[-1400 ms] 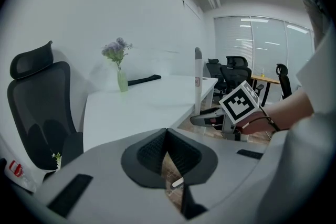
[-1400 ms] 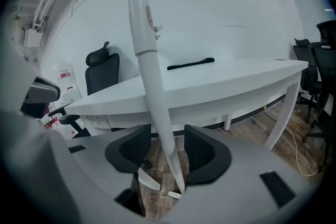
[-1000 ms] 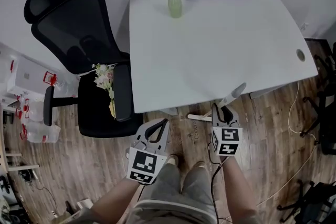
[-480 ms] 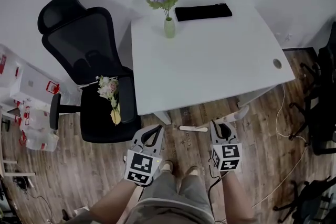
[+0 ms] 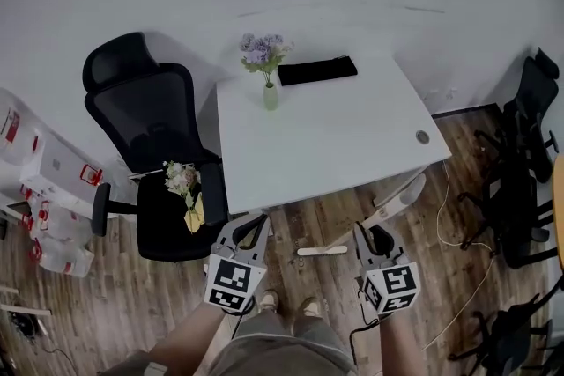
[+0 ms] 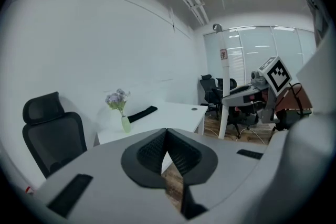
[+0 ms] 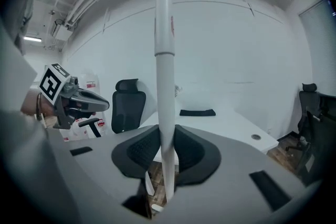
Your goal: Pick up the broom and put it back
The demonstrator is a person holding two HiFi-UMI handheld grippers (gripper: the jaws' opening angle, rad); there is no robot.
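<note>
Right gripper view: right gripper [image 7: 167,139] clamps the broom handle [image 7: 164,60], long axis upright across its jaws, beside the desk [image 7: 231,126]; left gripper [image 6: 167,134] closed, empty.

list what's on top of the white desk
A green vase of purple flowers and a flat black pouch, near the far edge. The pouch's inside is hidden.

The white table [image 5: 344,150] carried a pale green vase of purple flowers [image 5: 270,96] near its far left corner. A flat black case [image 5: 317,70] lay along the far edge. A round grommet [image 5: 422,137] sat by the near right corner.
</note>
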